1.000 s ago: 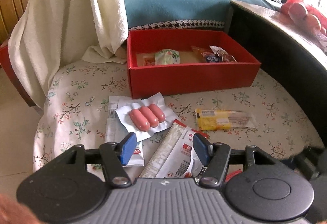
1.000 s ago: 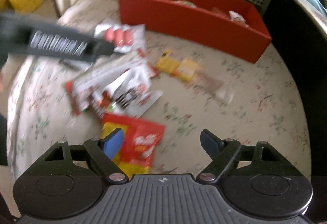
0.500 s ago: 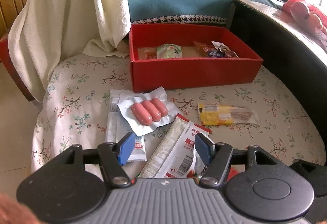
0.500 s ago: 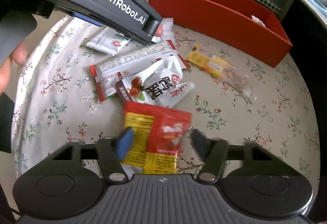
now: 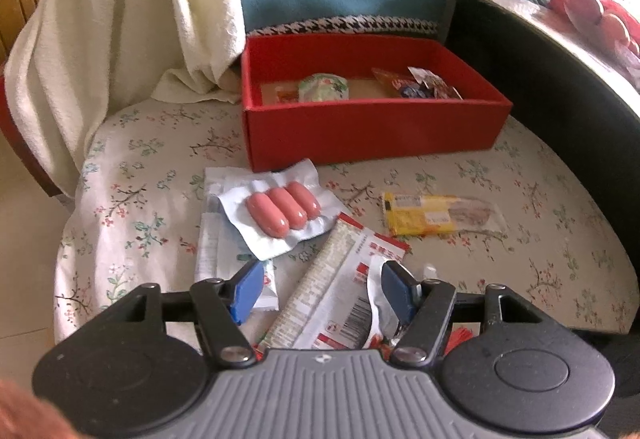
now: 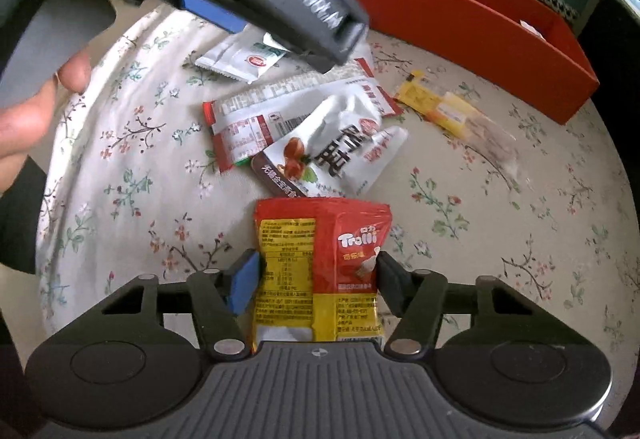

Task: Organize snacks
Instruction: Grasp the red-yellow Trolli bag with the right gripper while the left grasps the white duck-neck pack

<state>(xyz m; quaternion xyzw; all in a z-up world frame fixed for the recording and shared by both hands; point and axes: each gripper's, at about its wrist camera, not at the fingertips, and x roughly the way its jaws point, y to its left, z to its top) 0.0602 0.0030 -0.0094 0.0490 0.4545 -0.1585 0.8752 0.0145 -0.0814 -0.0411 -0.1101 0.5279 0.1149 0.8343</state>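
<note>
On the flowered cushion (image 5: pixel 132 207), the left gripper (image 5: pixel 320 289) hovers with its jaws open over a white and red packet (image 5: pixel 340 291), gripping nothing. A sausage pack (image 5: pixel 280 213) lies just beyond, near the red box (image 5: pixel 372 131). The right gripper (image 6: pixel 316 279) has just been closing its jaws; they now touch both edges of a red and yellow candy bag (image 6: pixel 320 263) that lies on the cushion.
</note>
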